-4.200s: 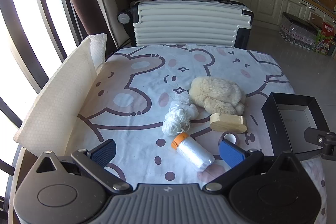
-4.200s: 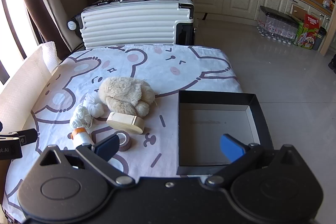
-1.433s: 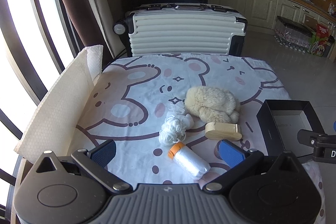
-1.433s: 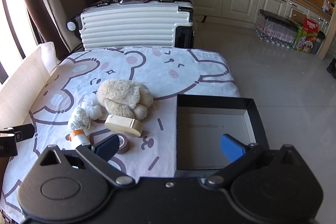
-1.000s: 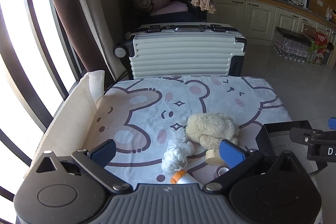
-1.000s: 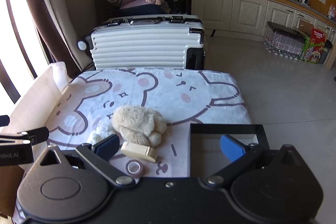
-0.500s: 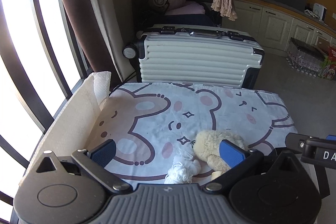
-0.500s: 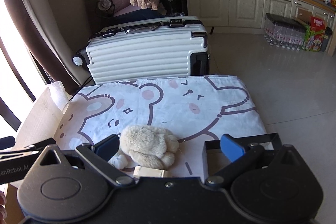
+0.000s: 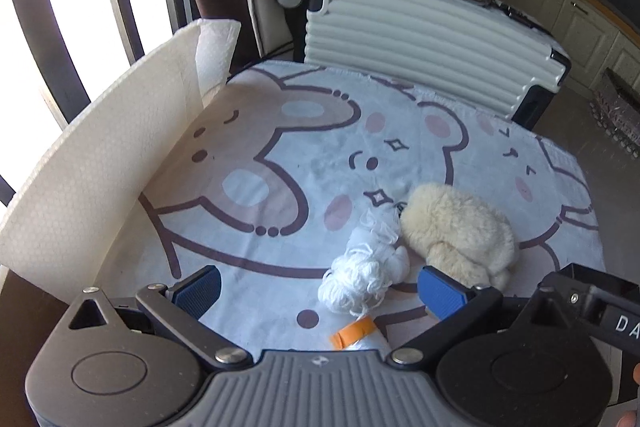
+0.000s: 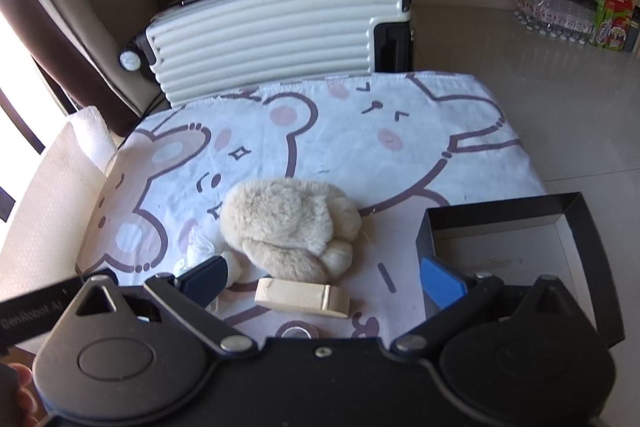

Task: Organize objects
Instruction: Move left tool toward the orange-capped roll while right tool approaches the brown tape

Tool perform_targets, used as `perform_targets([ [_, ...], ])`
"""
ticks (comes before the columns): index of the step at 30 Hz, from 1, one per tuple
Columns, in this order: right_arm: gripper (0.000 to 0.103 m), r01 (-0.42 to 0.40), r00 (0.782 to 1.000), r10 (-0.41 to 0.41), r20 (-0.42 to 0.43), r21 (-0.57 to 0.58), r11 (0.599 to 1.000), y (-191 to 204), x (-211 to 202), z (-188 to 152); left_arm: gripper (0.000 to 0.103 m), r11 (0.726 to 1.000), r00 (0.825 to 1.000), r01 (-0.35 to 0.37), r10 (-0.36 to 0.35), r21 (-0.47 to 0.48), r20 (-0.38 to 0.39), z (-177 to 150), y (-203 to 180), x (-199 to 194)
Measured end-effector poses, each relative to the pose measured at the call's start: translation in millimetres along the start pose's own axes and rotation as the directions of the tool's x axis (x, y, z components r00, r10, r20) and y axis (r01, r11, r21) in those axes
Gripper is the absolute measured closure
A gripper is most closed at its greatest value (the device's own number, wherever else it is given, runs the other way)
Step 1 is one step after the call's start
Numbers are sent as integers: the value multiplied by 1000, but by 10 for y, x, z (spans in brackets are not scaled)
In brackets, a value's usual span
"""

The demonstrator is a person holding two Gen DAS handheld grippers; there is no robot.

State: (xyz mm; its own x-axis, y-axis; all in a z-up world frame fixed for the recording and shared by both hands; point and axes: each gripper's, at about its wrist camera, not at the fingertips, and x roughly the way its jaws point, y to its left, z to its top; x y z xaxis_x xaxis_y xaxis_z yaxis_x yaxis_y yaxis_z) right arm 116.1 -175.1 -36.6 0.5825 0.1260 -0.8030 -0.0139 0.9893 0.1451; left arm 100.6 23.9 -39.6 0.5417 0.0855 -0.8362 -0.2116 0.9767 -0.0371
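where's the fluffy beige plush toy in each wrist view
Left wrist: plush toy lower right, beside the white yarn.
Right wrist: plush toy centre, just behind the wooden block.
Shared landmark: ribbed white suitcase behind the table.

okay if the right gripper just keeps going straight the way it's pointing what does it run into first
Most likely the wooden block, which lies just ahead between the open fingers of the right gripper, with the fluffy plush toy right behind it. Height above the table is unclear, so it could pass over the block.

Left tongs (image 9: 318,289) spread wide above white yarn (image 9: 362,277), fluffy toy (image 9: 460,231) beside.
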Motion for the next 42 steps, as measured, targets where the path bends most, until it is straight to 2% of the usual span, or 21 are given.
perform_targets([
  [16, 1, -18, 994, 28, -110, 88, 996, -78, 424, -126, 0, 999, 990, -37, 38, 11, -133, -161, -52, 357],
  [17, 2, -18, 992, 29, -120, 95, 995, -81, 448, -138, 0, 999, 990, -37, 37, 0, -139, -169, -39, 370],
  [19, 11, -21, 989, 39, -144, 120, 993, -101, 514, -165, 0, 999, 987, -36, 31, -33, -157, -186, 6, 398],
  [28, 27, -47, 954, 115, -277, 240, 970, -142, 888, -354, 0, 983, 970, 9, -54, -186, -239, -284, 210, 528],
  [35, 35, -24, 942, 91, -323, 207, 978, -37, 1034, -435, 0, 961, 965, -20, -53, -275, -257, -328, 332, 594],
  [42, 48, -11, 929, 75, -362, 176, 984, 18, 1169, -473, 0, 952, 964, -20, -63, -306, -260, -374, 348, 615],
])
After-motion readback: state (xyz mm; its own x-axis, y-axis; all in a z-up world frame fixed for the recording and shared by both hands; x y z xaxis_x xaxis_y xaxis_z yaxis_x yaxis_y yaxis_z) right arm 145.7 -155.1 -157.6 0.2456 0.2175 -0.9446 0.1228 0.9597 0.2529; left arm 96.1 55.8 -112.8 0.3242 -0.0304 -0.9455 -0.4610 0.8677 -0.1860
